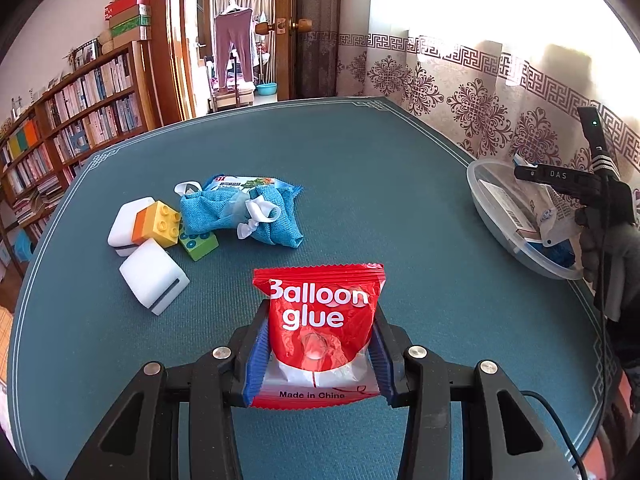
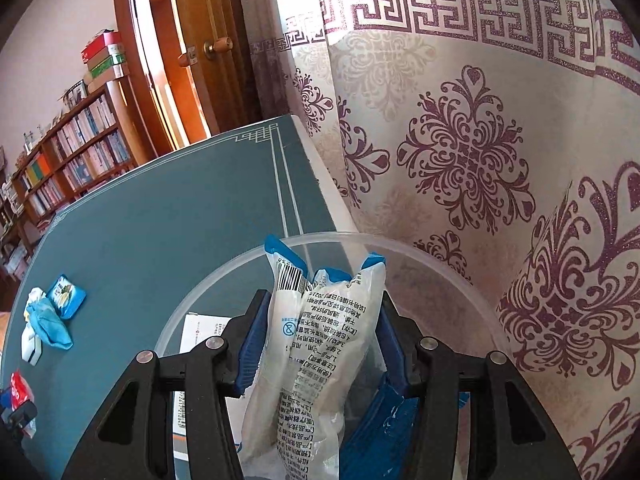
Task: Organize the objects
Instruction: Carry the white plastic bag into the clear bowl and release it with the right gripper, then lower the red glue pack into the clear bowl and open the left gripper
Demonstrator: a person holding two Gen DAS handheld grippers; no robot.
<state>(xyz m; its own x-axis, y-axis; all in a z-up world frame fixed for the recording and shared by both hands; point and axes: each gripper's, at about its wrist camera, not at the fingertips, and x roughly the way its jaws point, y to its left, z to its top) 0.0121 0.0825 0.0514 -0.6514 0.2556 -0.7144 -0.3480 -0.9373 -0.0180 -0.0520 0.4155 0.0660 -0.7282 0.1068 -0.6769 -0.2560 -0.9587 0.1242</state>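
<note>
The right claw [image 2: 320,340] held a white and blue printed packet [image 2: 316,344] pinched between its blue pads, poised directly over the clear plastic bowl [image 2: 420,252], where a white box [image 2: 196,332] already lay beneath it. The step in hand looked like dropping that packet in; the next move called for parting the pads and lifting clear. The left claw [image 1: 320,344] gripped the red Balloon glue packet [image 1: 320,312] above the worktop [image 1: 400,200], with the bowl off to its right. Ahead and left of it waited the toy bricks [image 1: 160,224], white blocks [image 1: 154,280] and blue cloth pouch [image 1: 240,212].
</note>
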